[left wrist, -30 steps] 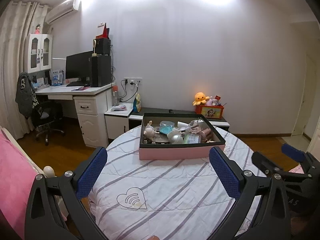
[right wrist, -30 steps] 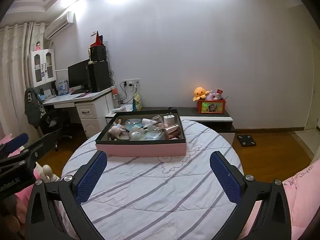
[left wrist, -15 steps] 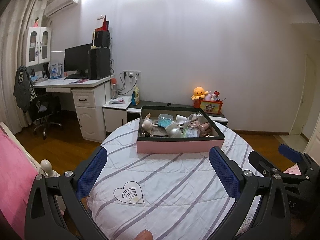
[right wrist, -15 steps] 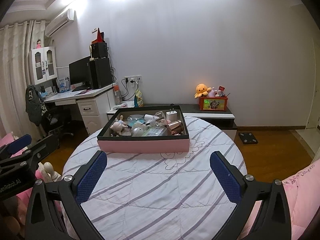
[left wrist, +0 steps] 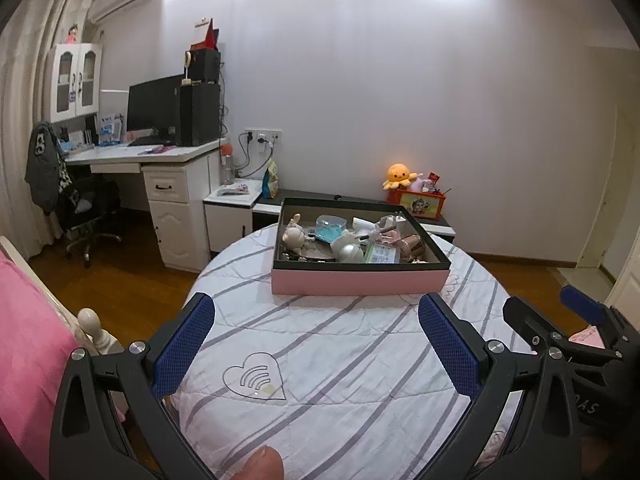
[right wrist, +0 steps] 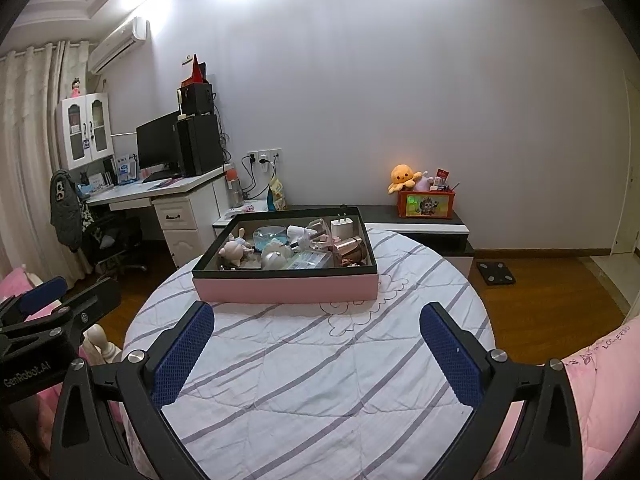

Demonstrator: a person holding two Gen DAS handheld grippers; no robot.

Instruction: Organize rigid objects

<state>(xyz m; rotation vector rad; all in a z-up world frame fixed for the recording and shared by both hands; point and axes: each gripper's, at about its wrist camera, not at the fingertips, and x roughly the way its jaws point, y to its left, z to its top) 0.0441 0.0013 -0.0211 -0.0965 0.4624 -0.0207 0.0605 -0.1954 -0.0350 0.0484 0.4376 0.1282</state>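
We hold both tools wide and empty above a round worktop (left wrist: 344,360) with a striped cover: the left tool (left wrist: 316,344), the right tool (right wrist: 316,344). On its far side a pink box (right wrist: 286,287) holds jumbled small items (right wrist: 296,246). Any reach should approach the box squarely and take one item at a time.
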